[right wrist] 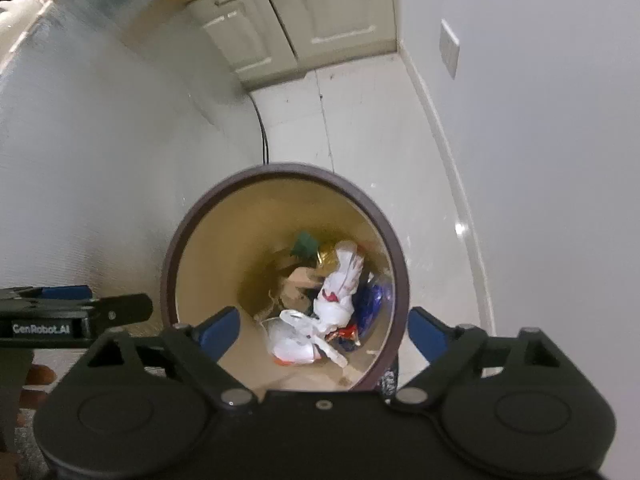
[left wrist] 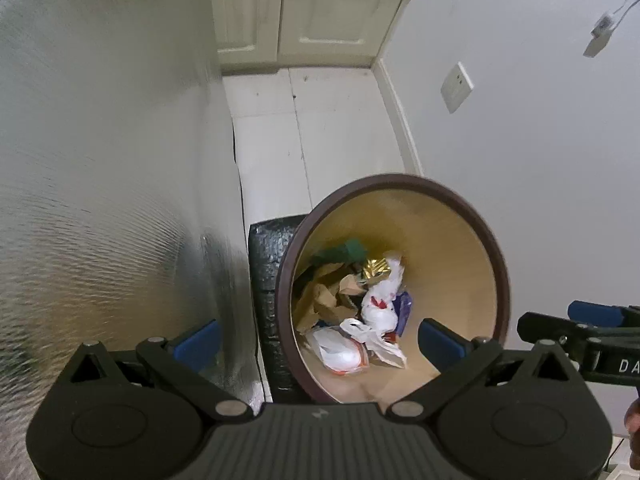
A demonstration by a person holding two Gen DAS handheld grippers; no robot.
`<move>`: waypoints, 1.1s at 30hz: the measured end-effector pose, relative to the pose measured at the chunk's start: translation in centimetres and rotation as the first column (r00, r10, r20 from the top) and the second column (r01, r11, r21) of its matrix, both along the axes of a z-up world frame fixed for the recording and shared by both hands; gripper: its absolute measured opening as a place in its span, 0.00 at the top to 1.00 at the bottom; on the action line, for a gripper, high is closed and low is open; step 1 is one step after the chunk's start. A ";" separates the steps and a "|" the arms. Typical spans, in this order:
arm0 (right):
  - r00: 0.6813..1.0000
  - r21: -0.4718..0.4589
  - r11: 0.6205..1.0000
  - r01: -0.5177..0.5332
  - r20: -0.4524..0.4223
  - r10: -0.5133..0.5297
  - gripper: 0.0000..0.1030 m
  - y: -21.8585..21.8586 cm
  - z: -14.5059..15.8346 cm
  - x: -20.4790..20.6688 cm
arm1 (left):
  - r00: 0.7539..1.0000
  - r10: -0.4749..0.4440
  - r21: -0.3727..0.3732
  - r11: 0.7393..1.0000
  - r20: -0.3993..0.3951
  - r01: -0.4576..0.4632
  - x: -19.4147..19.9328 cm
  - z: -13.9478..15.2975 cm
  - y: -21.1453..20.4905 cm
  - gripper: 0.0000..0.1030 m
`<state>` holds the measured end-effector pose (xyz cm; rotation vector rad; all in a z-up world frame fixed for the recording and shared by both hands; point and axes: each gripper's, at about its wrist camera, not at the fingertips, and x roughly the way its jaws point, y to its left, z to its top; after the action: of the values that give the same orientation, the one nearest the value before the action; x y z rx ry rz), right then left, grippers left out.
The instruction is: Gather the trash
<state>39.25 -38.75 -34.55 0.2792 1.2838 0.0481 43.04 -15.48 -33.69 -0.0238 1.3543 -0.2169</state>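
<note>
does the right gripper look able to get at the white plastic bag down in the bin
Probably yes. The right gripper hangs open over the bin, nothing covers the mouth, and the white plastic bag lies on top of the trash, though deep down.

You see a bin [left wrist: 486,240] with a smooth tan inner wall and a dark matt rim. Inside lie crumpled brown paper [left wrist: 324,300], thin white plastic bags [left wrist: 340,346], shiny gold foil [left wrist: 376,269] and glossy blue wrapper [right wrist: 370,300]. Beside it, a rippled metallic panel [left wrist: 100,200] gleams dully. Your fingers [left wrist: 196,344] wear matt blue pads.
</note>
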 end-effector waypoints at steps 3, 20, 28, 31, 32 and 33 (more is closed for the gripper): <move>1.000 -0.014 1.000 0.001 0.019 -0.001 0.06 -0.1 1.7 -0.5 | 1.000 0.001 -0.003 1.000 0.023 -0.001 -0.6 1.9 0.1 0.00; 0.991 -0.094 0.995 -0.016 0.130 0.028 0.03 0.5 11.0 -4.0 | 0.988 0.020 -0.015 1.000 0.156 -0.018 -5.7 11.7 1.0 0.00; 0.986 -0.115 0.993 -0.022 0.164 0.041 0.02 1.2 14.5 -6.6 | 0.976 0.045 -0.015 0.999 0.212 -0.043 -9.1 15.7 2.4 0.00; 0.982 -0.118 0.993 -0.031 0.179 0.052 0.02 1.7 15.9 -7.8 | 0.971 0.052 -0.018 0.999 0.232 -0.050 -10.4 17.2 3.0 0.00; 0.982 -0.119 0.992 -0.031 0.183 0.053 0.02 1.9 16.3 -8.3 | 0.970 0.055 -0.018 0.998 0.235 -0.053 -10.8 17.7 3.2 0.00; 0.981 -0.120 0.992 -0.031 0.188 0.053 0.02 2.1 16.8 -8.7 | 0.969 0.060 -0.021 0.998 0.239 -0.057 -11.3 18.2 3.5 0.00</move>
<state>30.53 -36.66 -17.71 0.1433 1.0971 0.0352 31.70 -12.02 -15.48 -0.0474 1.1097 -0.1735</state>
